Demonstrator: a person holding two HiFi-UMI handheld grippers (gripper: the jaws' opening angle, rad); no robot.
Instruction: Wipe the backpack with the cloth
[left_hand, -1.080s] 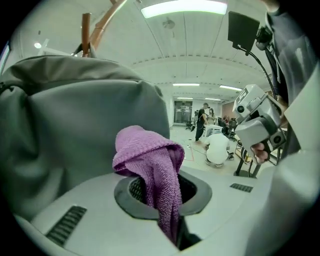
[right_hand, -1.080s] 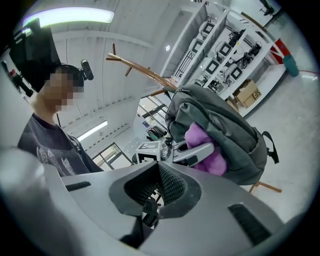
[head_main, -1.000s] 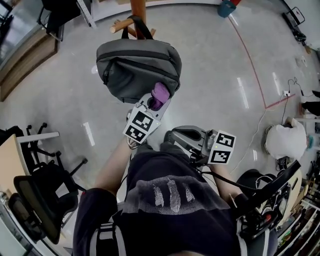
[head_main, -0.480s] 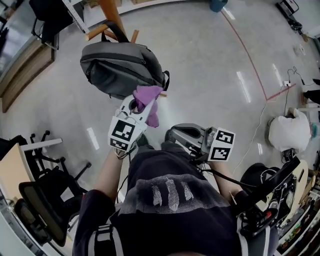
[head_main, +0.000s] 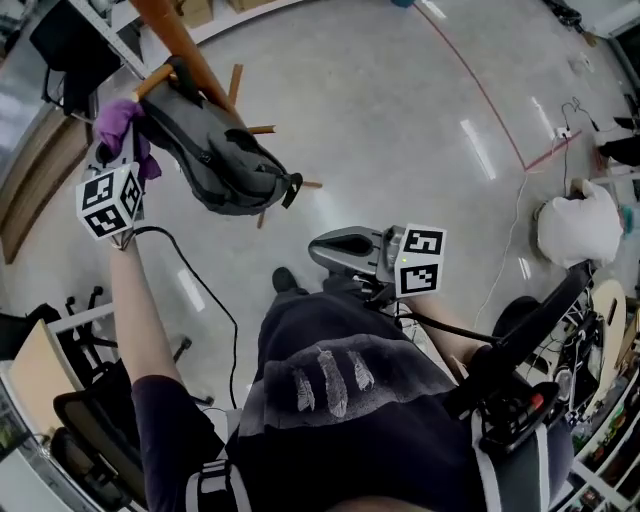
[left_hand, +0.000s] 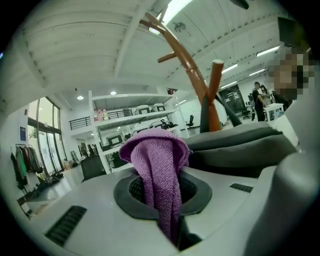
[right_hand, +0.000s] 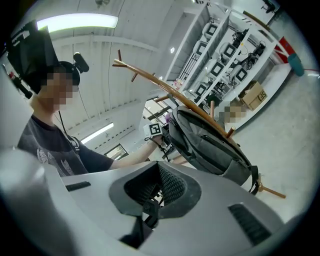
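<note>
Head view: left tool clamped on cloth just beside backpack; right tool together, empty.

Head view looks steeply down past the person's dark shirt to the pale polished floor. Left gripper view tilts upward, right beside the grey fabric backpack. Right gripper view faces that same backpack from farther back.

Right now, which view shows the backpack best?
The right gripper view: the whole backpack shows side-on, hanging on the rack. The head view shows it small, from above, with the cloth beside it. The left gripper view catches only a grey strip behind the cloth.
</note>
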